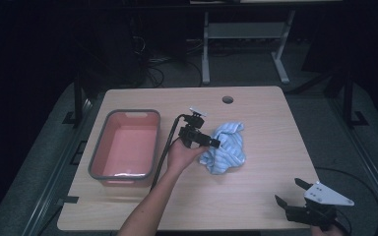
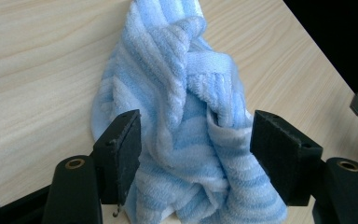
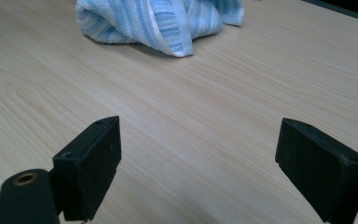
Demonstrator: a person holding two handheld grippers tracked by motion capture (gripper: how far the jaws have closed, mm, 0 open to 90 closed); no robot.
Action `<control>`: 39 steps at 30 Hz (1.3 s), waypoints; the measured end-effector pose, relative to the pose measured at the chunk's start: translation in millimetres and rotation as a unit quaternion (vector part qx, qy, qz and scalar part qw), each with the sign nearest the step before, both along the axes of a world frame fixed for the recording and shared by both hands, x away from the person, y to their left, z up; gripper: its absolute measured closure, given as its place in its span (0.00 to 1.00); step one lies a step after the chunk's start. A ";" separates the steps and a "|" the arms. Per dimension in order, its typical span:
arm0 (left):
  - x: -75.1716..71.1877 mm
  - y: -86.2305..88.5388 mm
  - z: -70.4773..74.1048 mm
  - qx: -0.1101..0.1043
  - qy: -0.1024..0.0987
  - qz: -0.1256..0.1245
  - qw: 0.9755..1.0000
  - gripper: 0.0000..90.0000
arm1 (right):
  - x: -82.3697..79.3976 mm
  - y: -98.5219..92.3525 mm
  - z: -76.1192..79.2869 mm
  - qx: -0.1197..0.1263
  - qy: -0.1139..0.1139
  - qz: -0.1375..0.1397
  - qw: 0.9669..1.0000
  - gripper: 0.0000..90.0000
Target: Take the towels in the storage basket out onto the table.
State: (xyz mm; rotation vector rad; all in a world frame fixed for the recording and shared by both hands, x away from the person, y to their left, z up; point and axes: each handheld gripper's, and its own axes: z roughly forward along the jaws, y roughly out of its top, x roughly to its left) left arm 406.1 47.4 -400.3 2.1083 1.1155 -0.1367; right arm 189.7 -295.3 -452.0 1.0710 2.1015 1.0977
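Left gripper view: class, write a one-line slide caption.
Open left gripper straddles a crumpled blue-striped towel on the wooden table.

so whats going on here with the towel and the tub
A person holds a claw in each hand at a wooden table. The left claw is open with its jaws on either side of a crumpled blue striped towel near the middle of the table, not yet closed on it. The right claw is open too, above bare wood near the table's front right corner, apart from the towel. A pink tub with a grey rim sits to the left with nothing in it.
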 end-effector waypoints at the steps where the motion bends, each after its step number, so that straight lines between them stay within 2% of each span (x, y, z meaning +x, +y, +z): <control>1: -0.9 0.4 -0.1 -0.002 0.000 0.003 1.000 0.37 | 0.1 0.0 0.0 0.000 0.000 0.000 1.000 0.15; 4: -3.5 4.2 0.7 0.000 -0.002 -0.002 1.000 0.36 | 0.1 -0.2 0.1 -0.001 -0.001 0.000 1.000 0.15; 6: -5.7 5.8 1.6 -0.005 -0.004 0.005 1.000 0.36 | 0.2 -0.2 0.1 -0.002 -0.001 0.000 1.000 0.15; 14: -14.2 13.0 0.8 -0.010 -0.002 0.004 1.000 0.36 | 1.1 0.5 -0.2 -0.004 0.001 0.003 1.000 0.15; 16: -16.7 14.9 0.6 -0.006 -0.002 0.001 1.000 0.36 | 1.2 1.3 -0.5 -0.005 0.003 0.002 1.000 0.15; 18: -19.2 17.2 0.5 -0.013 0.001 0.004 1.000 0.36 | 1.8 2.1 -0.8 -0.007 0.003 0.004 1.000 0.15; 25: -25.7 22.1 2.9 -0.015 -0.007 0.000 1.000 0.36 | 3.3 4.3 -1.8 -0.012 0.005 0.006 1.000 0.15; 39: -39.6 32.2 -6.0 -0.022 -0.007 0.000 1.000 0.34 | 4.9 3.2 -2.8 -0.010 0.009 0.003 1.000 0.15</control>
